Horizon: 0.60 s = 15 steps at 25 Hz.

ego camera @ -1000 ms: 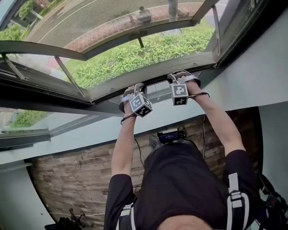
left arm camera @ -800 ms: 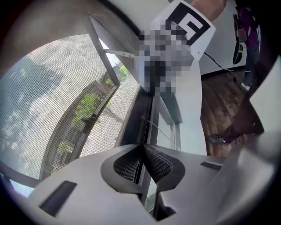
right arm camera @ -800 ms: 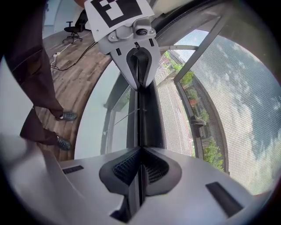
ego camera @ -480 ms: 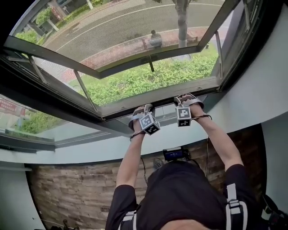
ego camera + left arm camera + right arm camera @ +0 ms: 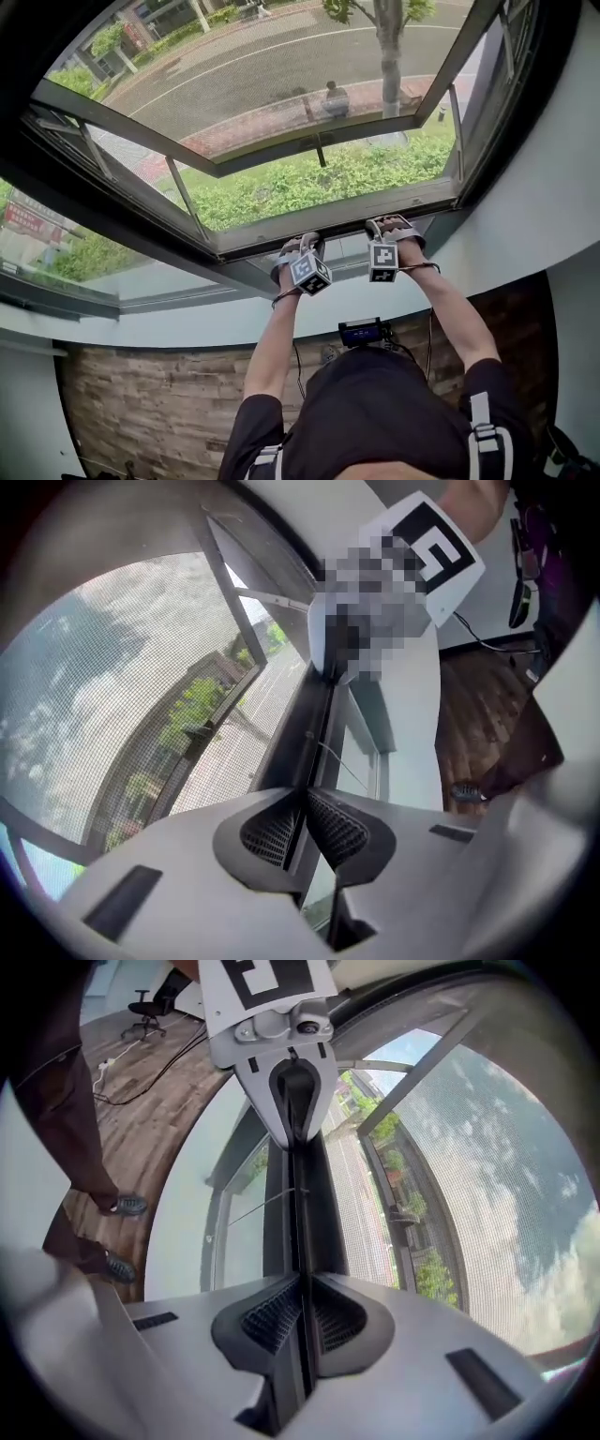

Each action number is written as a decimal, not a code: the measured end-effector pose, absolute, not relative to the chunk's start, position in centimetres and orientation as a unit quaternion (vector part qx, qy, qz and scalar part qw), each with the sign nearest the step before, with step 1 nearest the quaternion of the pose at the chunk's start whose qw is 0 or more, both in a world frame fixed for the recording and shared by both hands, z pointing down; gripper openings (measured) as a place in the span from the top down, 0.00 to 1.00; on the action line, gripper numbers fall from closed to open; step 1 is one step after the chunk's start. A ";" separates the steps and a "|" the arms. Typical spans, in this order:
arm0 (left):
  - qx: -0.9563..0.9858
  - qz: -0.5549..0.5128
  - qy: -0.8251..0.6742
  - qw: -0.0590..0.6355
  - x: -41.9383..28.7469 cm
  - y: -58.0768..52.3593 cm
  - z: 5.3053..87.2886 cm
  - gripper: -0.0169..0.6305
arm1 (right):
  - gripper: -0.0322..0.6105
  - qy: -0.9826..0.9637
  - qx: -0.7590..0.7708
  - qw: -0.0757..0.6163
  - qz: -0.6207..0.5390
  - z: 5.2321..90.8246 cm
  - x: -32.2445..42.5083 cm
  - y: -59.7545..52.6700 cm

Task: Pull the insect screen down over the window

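Observation:
The insect screen's mesh (image 5: 281, 122) covers the window opening, and its pale bottom bar (image 5: 347, 214) runs across just above the white sill (image 5: 187, 323). My left gripper (image 5: 302, 251) holds that bar left of centre, and my right gripper (image 5: 389, 227) holds it a hand's width further right. In the left gripper view the left gripper (image 5: 302, 829) is shut on the bar's thin dark edge (image 5: 314, 724). In the right gripper view the right gripper (image 5: 302, 1321) is shut on the same edge (image 5: 305, 1213), with the left gripper (image 5: 292, 1133) clamped further along.
Beyond the mesh an outward-opened casement frame (image 5: 309, 141) hangs over grass, a road and a tree (image 5: 389, 47). A fixed glass pane (image 5: 84, 253) lies to the left. Below are a wood floor (image 5: 159, 394), cables and an office chair (image 5: 150, 1002).
The head view has tilted up and shows more of the window. Both grippers keep their hold on the bar and sit lower in the picture, a little closer together.

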<state>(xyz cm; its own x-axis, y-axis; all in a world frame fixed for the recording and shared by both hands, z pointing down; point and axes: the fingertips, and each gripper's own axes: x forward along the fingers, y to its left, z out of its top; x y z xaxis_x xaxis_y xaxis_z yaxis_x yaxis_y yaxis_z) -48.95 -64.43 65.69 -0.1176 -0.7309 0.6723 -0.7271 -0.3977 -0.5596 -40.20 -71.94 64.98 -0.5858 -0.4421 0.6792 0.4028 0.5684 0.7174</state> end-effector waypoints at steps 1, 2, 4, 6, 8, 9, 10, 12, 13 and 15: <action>-0.658 -0.504 0.559 0.009 -48.9 -64.3 65.5 0.92 | 0.92 -0.769 0.026 0.447 -0.457 64.8 -40.0 -72.0; -0.651 -0.509 0.562 0.022 -48.9 -64.2 65.5 0.92 | 0.92 -0.776 0.039 0.438 -0.452 64.6 -39.8 -72.1; -0.638 -0.552 0.533 0.065 -48.8 -63.7 65.5 0.92 | 0.92 -0.785 0.053 0.423 -0.449 64.4 -39.3 -72.4; -0.636 -0.606 0.469 0.092 -48.9 -63.1 65.2 0.93 | 0.92 -0.788 0.050 0.416 -0.451 63.8 -38.8 -72.6; -0.640 -0.631 0.431 0.083 -49.2 -62.1 63.8 0.93 | 0.92 -0.789 0.042 0.414 -0.452 63.2 -38.5 -72.9; -0.641 -0.623 0.443 0.069 -49.3 -61.6 62.6 0.93 | 0.92 -0.796 0.039 0.409 -0.445 63.0 -38.3 -72.9; -0.644 -0.593 0.480 0.050 -49.2 -61.1 61.1 0.93 | 0.92 -0.809 0.040 0.401 -0.429 62.7 -38.1 -72.8; -0.667 -0.432 0.608 -0.009 -48.4 -59.8 57.8 0.93 | 0.92 -0.850 0.048 0.378 -0.364 61.6 -37.5 -72.1; -0.677 -0.300 0.670 -0.056 -47.6 -58.6 56.0 0.93 | 0.92 -0.875 0.050 0.366 -0.313 61.1 -37.0 -71.5; -0.669 -0.007 0.728 -0.149 -46.0 -54.9 53.7 0.93 | 0.92 -0.922 0.045 0.330 -0.199 61.4 -36.1 -70.0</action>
